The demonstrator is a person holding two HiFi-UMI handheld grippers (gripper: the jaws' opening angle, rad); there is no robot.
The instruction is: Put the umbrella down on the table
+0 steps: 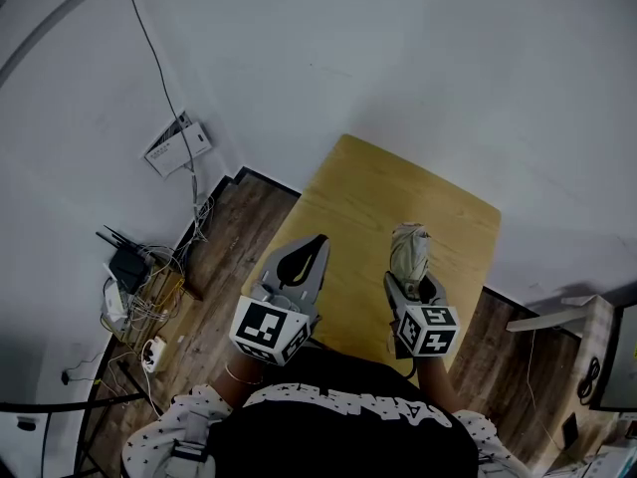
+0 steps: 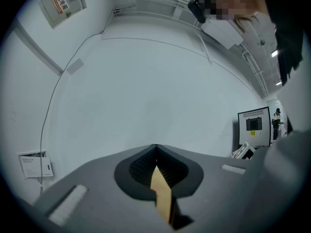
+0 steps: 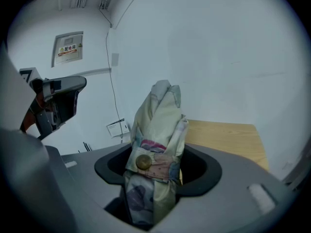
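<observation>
R gripper point(image 3: 156, 174) is clamped on the folded umbrella point(image 3: 158, 118). The jaws are spread wide round the bundle, and its strap, fastened w/ a round button point(image 3: 143, 161), lies in the jaw gap. The umbrella's long axis is run along the gripper's own line: the gathered far end is pointed away from the person, toward the white wall point(image 1: 418, 58), and the other end is tucked back into the gripper body. The fabric is pale cream w/ a faint floral print. In the head view the umbrella is shown over the near-right part of the table point(image 1: 363, 187); whether its far end touches the top can't be told

L gripper point(image 2: 155, 149) is closed on nothing, tips met. It is held beside the R one, over the table's near-left edge, and pointed approx the same way

The table has a light yellow-wood top and is set near the wall. The floor point(image 1: 234, 232) is laid in dark wood plank. Left of the table, at floor level, a router point(image 1: 127, 263) w/ antennae, a tangle of cables and a power strip point(image 1: 153, 353) are seen. A thin cable point(image 1: 149, 48) is run down the wall past a small white box point(image 1: 177, 145). A framed notice point(image 3: 68, 50) is hung on the side wall in the right gripper view, and a display board point(image 2: 253, 126) is stood at far right in the left gripper view
</observation>
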